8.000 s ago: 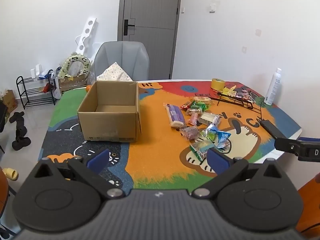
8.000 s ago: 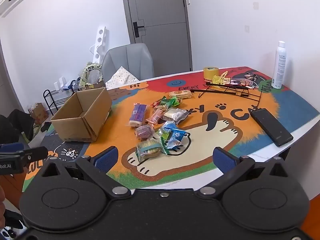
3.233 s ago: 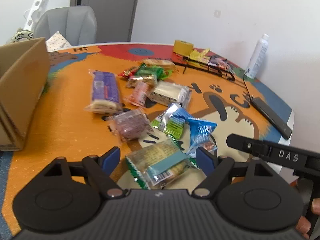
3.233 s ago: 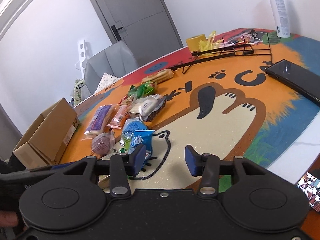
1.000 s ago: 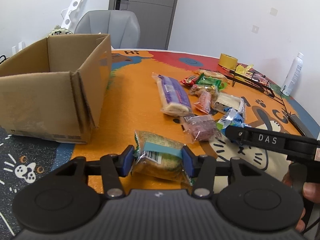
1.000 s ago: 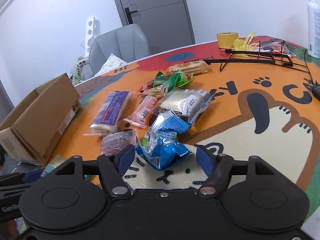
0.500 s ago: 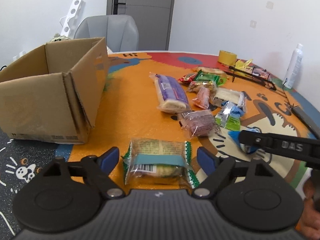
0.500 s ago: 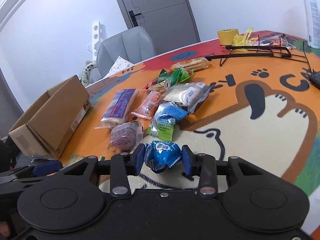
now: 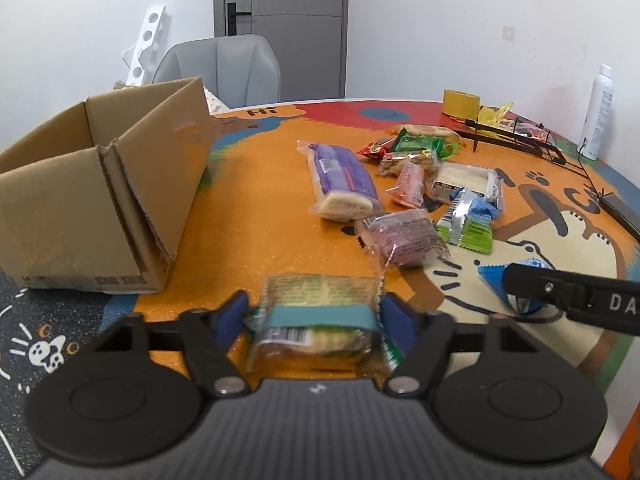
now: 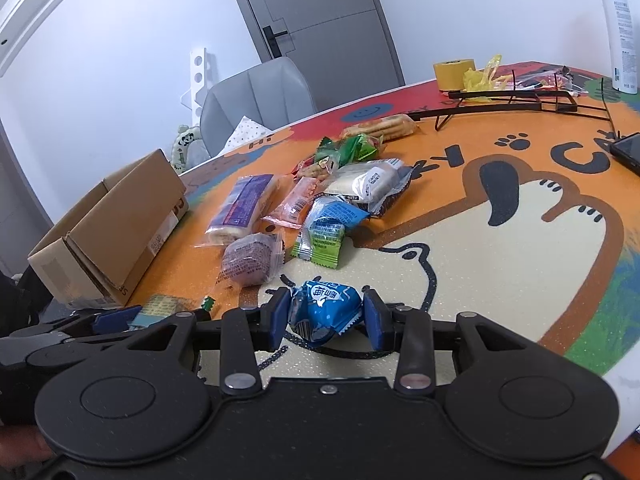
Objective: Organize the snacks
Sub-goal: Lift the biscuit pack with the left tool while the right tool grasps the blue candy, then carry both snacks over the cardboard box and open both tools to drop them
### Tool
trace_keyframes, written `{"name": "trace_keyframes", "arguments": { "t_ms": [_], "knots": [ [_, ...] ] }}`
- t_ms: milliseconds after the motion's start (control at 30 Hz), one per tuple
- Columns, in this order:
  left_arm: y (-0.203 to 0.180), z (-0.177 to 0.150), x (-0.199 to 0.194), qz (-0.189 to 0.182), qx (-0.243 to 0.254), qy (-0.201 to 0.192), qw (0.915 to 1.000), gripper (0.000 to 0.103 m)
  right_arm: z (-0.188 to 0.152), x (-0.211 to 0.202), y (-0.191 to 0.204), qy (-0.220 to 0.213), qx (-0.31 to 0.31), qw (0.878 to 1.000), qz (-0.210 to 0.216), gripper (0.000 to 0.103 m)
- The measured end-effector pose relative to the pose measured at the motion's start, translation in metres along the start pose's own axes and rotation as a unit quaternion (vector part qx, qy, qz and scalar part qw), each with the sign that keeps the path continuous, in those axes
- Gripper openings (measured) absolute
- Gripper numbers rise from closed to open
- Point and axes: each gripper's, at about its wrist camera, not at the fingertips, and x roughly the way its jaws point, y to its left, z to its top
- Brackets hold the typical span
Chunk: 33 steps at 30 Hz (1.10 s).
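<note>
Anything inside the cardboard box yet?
Nothing shows inside the cardboard box: only its bare inner walls appear above the rim. Its floor is hidden behind the near wall in both wrist views, so whether snacks already lie there cannot be told.

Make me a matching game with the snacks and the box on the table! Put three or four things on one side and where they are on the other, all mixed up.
Things:
1. blue snack packet
2. green-edged cracker pack
3. cardboard box
4. purple bread pack

Places or states:
A. standing open at the left of the table
B. between the right tongs
C. lying on the orange mat, at the left side of the snack pile
D. between the left tongs

Right pairs: 1-B, 2-D, 3-A, 4-C
</note>
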Motion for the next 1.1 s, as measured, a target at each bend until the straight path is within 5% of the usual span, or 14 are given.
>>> {"name": "trace_keyframes", "arguments": {
  "t_ms": [100, 1100],
  "knots": [
    [0.000, 0.003, -0.002, 0.000, -0.005, 0.007, 1.0000, 0.053, 0.001, 0.001, 0.001, 0.002, 0.002, 1.000, -0.001, 0.038],
    [0.037, 0.085, -0.061, -0.036, -0.033, -0.070, 0.9964, 0.053, 0.068, -0.010, 0.066, -0.040, -0.044, 0.998, 0.020, 0.038]
  ]
}}
